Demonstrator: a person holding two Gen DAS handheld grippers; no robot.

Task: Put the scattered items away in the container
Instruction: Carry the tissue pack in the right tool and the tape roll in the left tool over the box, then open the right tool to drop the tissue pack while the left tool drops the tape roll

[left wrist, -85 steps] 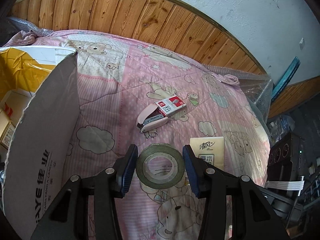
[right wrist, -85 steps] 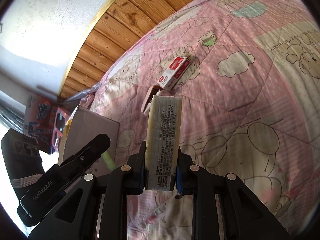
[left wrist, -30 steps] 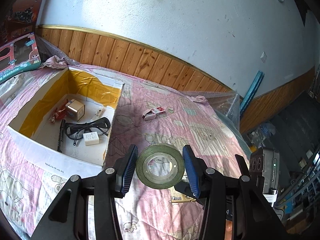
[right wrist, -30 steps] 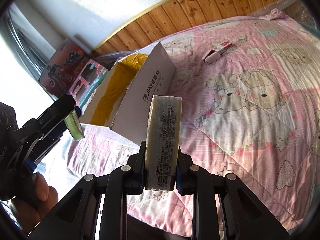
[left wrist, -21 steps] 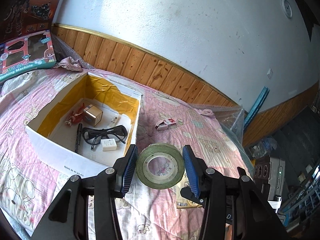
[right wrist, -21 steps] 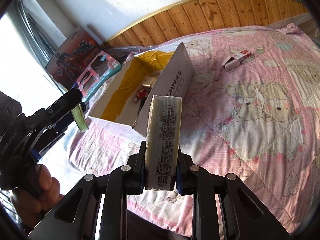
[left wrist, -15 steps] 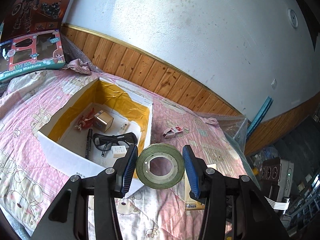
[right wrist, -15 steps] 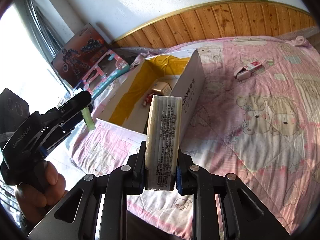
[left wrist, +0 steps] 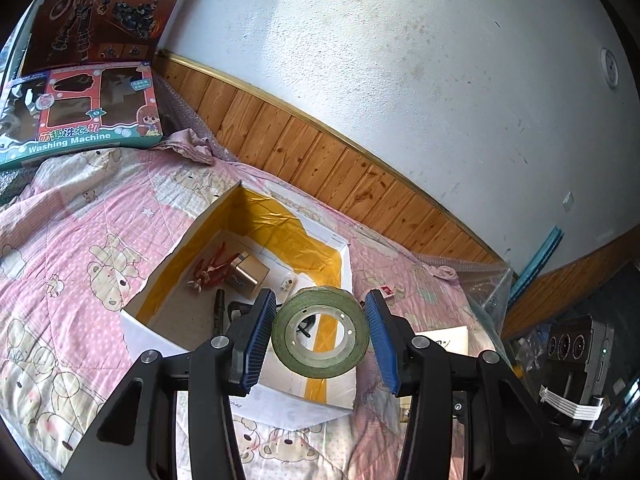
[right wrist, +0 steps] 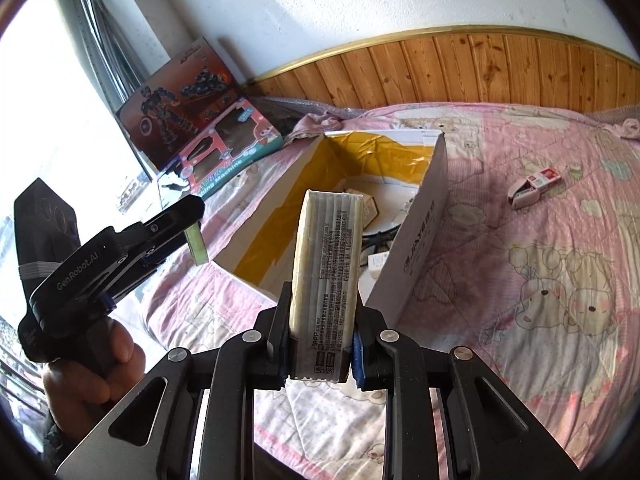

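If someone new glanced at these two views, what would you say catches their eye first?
Probably the green tape roll held between the left gripper's blue pads, poised over the yellow-lined cardboard box. Next, the tall tissue pack clamped upright in the right gripper, near the box. Farther right, a pink stapler lies on the quilt.

Two grippers, left gripper point(left wrist: 320, 334) and right gripper point(right wrist: 320, 354); one roll of tape point(left wrist: 320, 332); one tissue pack point(right wrist: 326, 280); one cardboard box point(left wrist: 160, 330) on the bed; one stapler point(right wrist: 522, 196) and one staple box point(right wrist: 548, 178) out on the quilt point(right wrist: 540, 280); two toy boxes point(left wrist: 80, 112) at the bed's far corner.
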